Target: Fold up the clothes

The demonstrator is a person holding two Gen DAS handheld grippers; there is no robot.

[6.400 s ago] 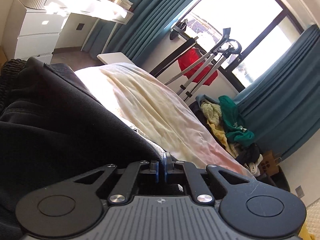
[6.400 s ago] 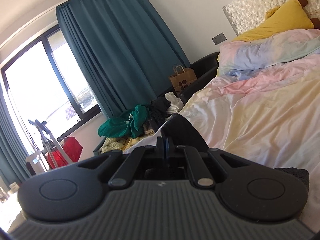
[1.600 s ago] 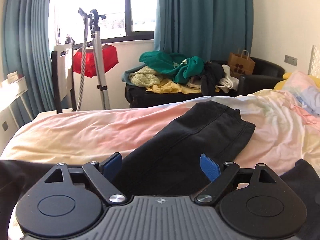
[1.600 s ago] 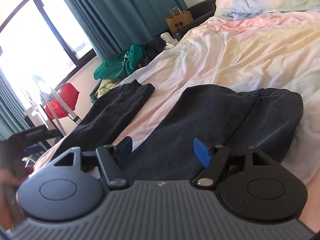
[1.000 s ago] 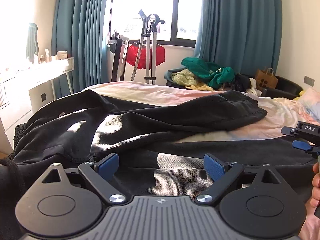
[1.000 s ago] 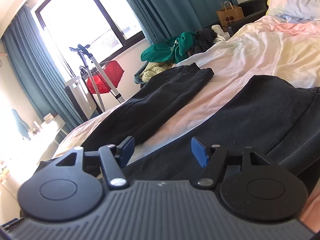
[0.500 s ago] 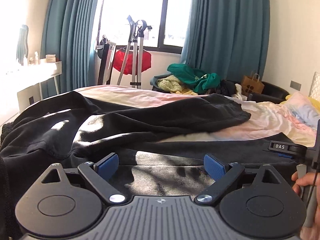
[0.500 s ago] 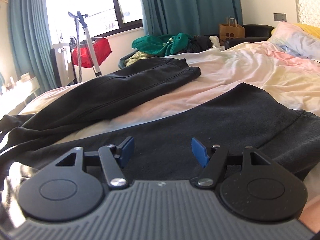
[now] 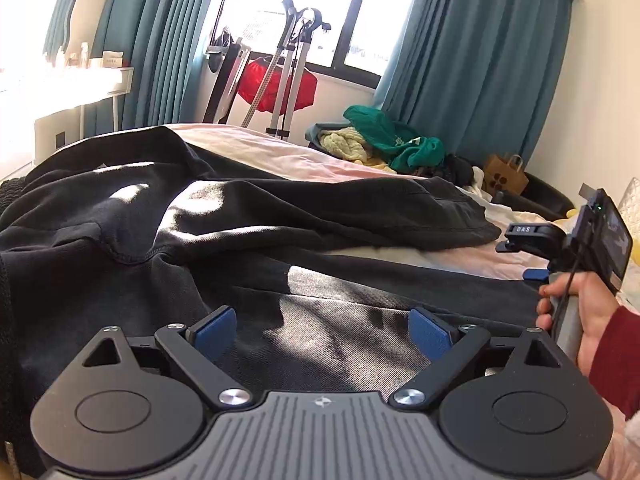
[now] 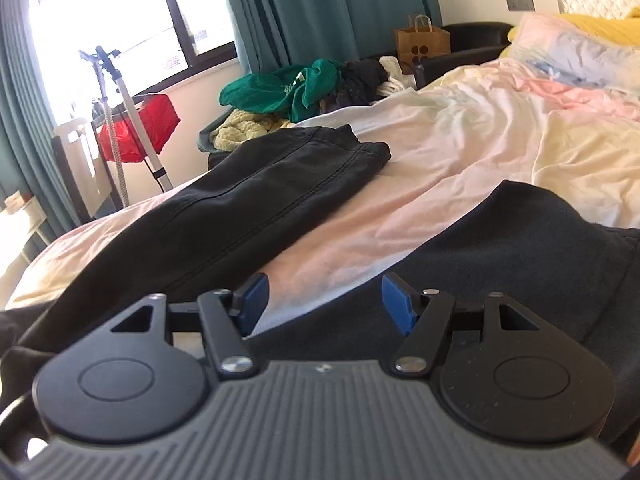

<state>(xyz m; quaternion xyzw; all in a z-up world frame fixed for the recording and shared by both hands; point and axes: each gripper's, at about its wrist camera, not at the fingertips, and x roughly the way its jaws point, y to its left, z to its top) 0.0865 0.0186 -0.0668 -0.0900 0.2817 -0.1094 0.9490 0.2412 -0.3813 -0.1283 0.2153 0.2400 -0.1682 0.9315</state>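
Note:
Black trousers (image 9: 248,216) lie spread over the bed, one leg reaching toward the far side (image 10: 256,196), the other leg (image 10: 520,232) nearer me. My left gripper (image 9: 322,326) is open just above the near leg, its blue pads (image 9: 212,326) empty. My right gripper (image 10: 325,295) is open too, hovering over the gap of sheet between the two legs. From the left wrist view the right gripper (image 9: 528,254) shows at the right edge, held by a hand (image 9: 580,308) in a dark red sleeve.
The bed (image 10: 460,152) has a pastel sheet and pillows (image 10: 572,48) at its head. Beyond it a pile of clothes (image 10: 292,84) lies on a dark chair, beside a paper bag (image 10: 422,42). A red drying rack (image 9: 280,84), teal curtains (image 9: 472,64) and a white desk (image 9: 80,84) stand by the window.
Both grippers, shut on the trousers 6.4 s ago, have let go and stand open. The trousers now lie flat. The right gripper has swung slightly toward the gap between the legs.

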